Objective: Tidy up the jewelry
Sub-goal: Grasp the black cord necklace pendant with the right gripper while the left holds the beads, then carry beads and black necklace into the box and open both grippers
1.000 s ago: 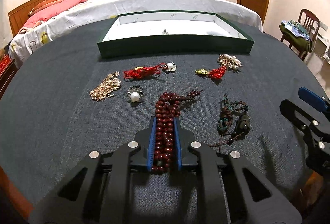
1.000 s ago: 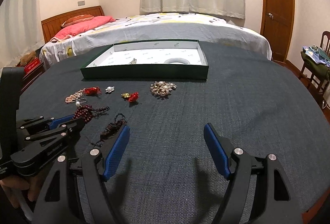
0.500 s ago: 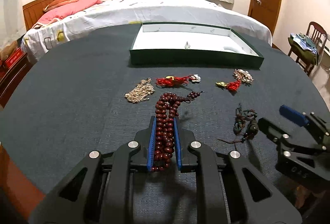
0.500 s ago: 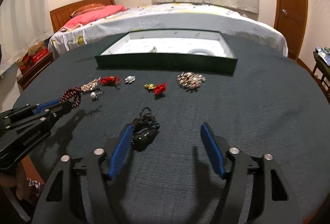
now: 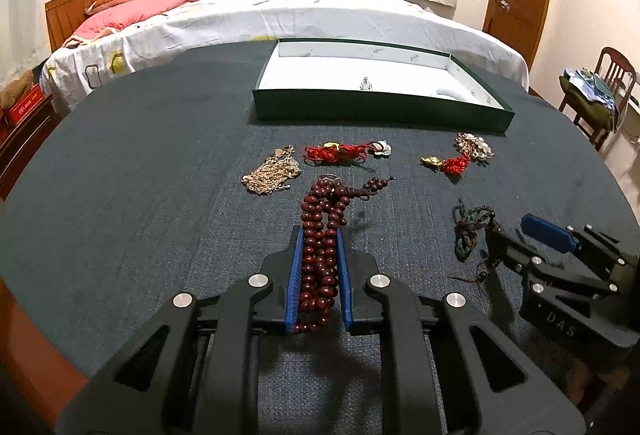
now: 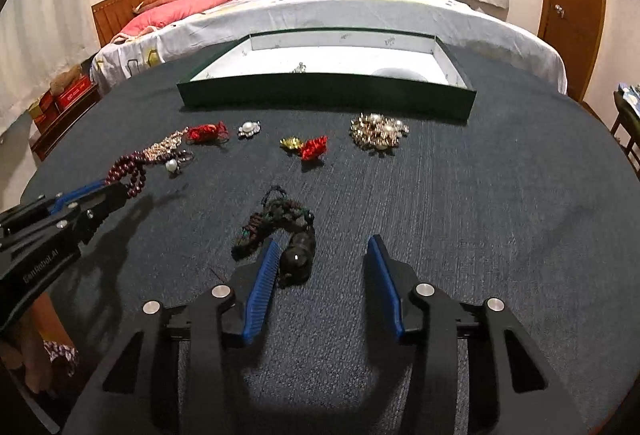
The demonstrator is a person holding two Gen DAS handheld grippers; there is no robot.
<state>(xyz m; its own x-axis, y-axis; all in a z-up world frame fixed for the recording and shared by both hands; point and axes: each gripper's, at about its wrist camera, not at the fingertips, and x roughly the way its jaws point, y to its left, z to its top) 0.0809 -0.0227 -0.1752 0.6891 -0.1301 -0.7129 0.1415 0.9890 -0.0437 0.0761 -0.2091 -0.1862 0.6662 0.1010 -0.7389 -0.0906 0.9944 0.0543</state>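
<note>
Low centre of the right wrist view, the dark braided cord bracelet with its glossy black bead (image 6: pixel 294 255) lies on the grey cloth (image 6: pixel 480 215), hugging the left pad of the right gripper (image 6: pixel 324 267), whose jaws are closing, pads not yet pressing. Better to centre the bead first. At left, the left gripper (image 5: pixel 319 267) clamps the dark red wooden bead strand (image 5: pixel 320 231); the green tray (image 6: pixel 320 91) waits in the upper centre.

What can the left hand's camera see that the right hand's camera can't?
Only the left wrist view shows the dark red beads squeezed along the left gripper pads, and a chair piled with clothes.

Only the right wrist view shows the black pendant sitting between the right gripper pads, which are closing but not pressing it, and a pearl ring.

Both show the green box, the red tassels, the gold chain pile and the bed.
</note>
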